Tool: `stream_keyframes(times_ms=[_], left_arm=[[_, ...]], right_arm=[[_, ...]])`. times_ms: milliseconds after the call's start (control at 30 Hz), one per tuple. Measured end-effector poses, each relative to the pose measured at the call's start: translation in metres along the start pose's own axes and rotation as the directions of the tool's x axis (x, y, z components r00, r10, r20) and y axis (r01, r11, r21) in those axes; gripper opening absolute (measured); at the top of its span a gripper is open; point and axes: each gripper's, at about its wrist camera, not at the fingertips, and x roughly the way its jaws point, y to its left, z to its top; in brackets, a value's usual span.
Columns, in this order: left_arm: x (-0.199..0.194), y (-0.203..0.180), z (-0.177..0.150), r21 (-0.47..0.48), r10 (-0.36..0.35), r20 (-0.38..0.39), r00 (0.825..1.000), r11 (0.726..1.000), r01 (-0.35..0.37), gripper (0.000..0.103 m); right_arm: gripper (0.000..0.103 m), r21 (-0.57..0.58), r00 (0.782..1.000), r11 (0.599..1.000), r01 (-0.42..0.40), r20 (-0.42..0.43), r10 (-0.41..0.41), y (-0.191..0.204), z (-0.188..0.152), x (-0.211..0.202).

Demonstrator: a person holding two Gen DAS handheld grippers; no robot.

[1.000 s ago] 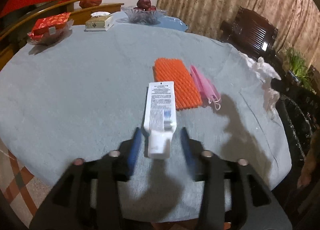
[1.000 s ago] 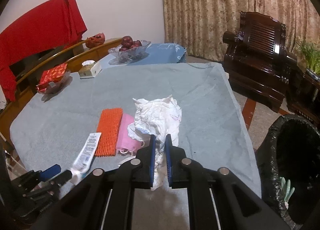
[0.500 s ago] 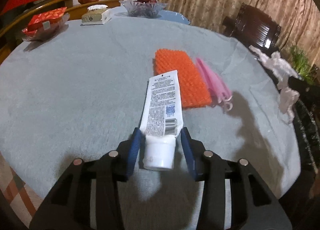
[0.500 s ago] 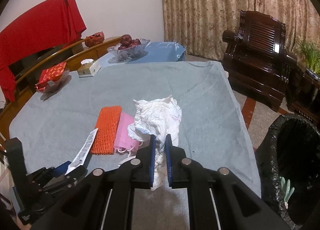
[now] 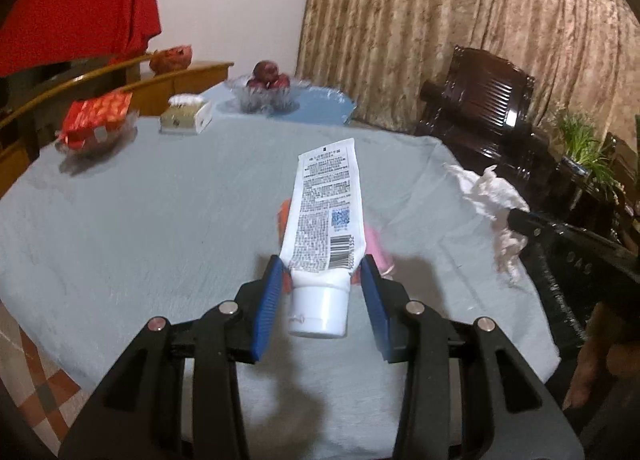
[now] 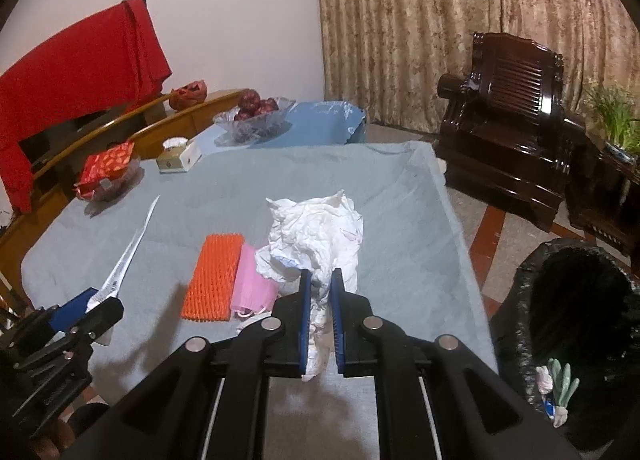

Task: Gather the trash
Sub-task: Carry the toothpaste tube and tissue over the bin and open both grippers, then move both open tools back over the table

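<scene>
Two loads on my claws: left gripper clamps a flat, glossy white tube; right gripper pinches crumpled tissue.

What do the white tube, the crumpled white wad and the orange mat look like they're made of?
The tube looks like soft plastic with a glossy printed skin and a hard plastic cap; its far end is crimped flat. The wad looks like thin tissue paper, matte and finely creased. The mat looks like foam or rubber netting, going by its bumpy grid; I can't tell which.
</scene>
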Motion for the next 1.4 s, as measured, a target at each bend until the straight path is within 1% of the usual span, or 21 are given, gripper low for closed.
stream_keyframes(times_ms=[100,267,367,533,700,800,867,967,1033,1100,1133,1233,1267,1300,1367,1400], left_arm=[[-0.007,-0.016,0.004,0.012,-0.015,0.01,1.0,1.0,0.015,0.039],[-0.016,-0.057,0.009,0.05,-0.065,0.024,0.998,0.997,0.063,0.038],[-0.018,-0.083,0.011,0.071,-0.096,0.028,0.995,0.993,0.094,0.038],[-0.021,-0.132,0.011,0.112,-0.153,0.029,0.988,0.982,0.149,0.038],[-0.022,-0.174,0.012,0.152,-0.205,0.027,0.978,0.968,0.199,0.038],[-0.018,-0.202,0.011,0.18,-0.235,0.019,0.972,0.957,0.228,0.038],[-0.015,-0.223,0.009,0.205,-0.259,0.01,0.966,0.946,0.252,0.038],[-0.008,-0.258,0.005,0.237,-0.297,-0.007,0.955,0.927,0.29,0.038],[-0.002,-0.281,0.0,0.253,-0.32,-0.028,0.947,0.914,0.317,0.038],[0.005,-0.3,-0.007,0.273,-0.336,-0.048,0.941,0.902,0.336,0.038],[0.011,-0.313,-0.01,0.278,-0.349,-0.066,0.935,0.893,0.353,0.038],[0.027,-0.344,-0.024,0.304,-0.374,-0.114,0.921,0.869,0.39,0.038],[0.032,-0.349,-0.027,0.307,-0.378,-0.132,0.916,0.863,0.4,0.039],[0.036,-0.356,-0.033,0.317,-0.38,-0.137,0.915,0.858,0.404,0.04],[0.041,-0.361,-0.037,0.329,-0.374,-0.15,0.915,0.854,0.403,0.048],[0.043,-0.361,-0.039,0.332,-0.371,-0.152,0.916,0.854,0.401,0.049]], right_arm=[[0.01,0.011,1.0,1.0,0.011,0.017,-0.011,-0.009,0.001,-0.013],[0.01,0.038,0.998,0.998,0.046,0.041,-0.047,-0.032,0.002,-0.035],[0.01,0.061,0.995,0.995,0.079,0.054,-0.082,-0.054,0.0,-0.049],[0.01,0.116,0.984,0.982,0.147,0.08,-0.156,-0.1,-0.003,-0.076],[0.01,0.162,0.966,0.961,0.225,0.089,-0.241,-0.148,-0.01,-0.103],[0.01,0.194,0.955,0.944,0.267,0.075,-0.286,-0.181,-0.018,-0.115],[0.01,0.198,0.943,0.93,0.31,0.064,-0.328,-0.207,-0.026,-0.12],[0.01,0.21,0.927,0.911,0.356,0.045,-0.373,-0.239,-0.038,-0.125],[0.01,0.221,0.921,0.901,0.373,0.033,-0.389,-0.257,-0.044,-0.127],[0.01,0.238,0.919,0.895,0.378,0.015,-0.393,-0.273,-0.05,-0.124],[0.01,0.25,0.918,0.89,0.382,0.007,-0.396,-0.282,-0.052,-0.122],[0.018,0.277,0.918,0.88,0.386,-0.02,-0.396,-0.298,-0.057,-0.115],[0.021,0.296,0.922,0.877,0.378,-0.037,-0.385,-0.306,-0.059,-0.112],[0.023,0.305,0.923,0.875,0.377,-0.043,-0.383,-0.308,-0.06,-0.111],[0.025,0.312,0.92,0.869,0.384,-0.045,-0.39,-0.313,-0.063,-0.112],[0.025,0.315,0.92,0.869,0.382,-0.046,-0.388,-0.315,-0.066,-0.113]])
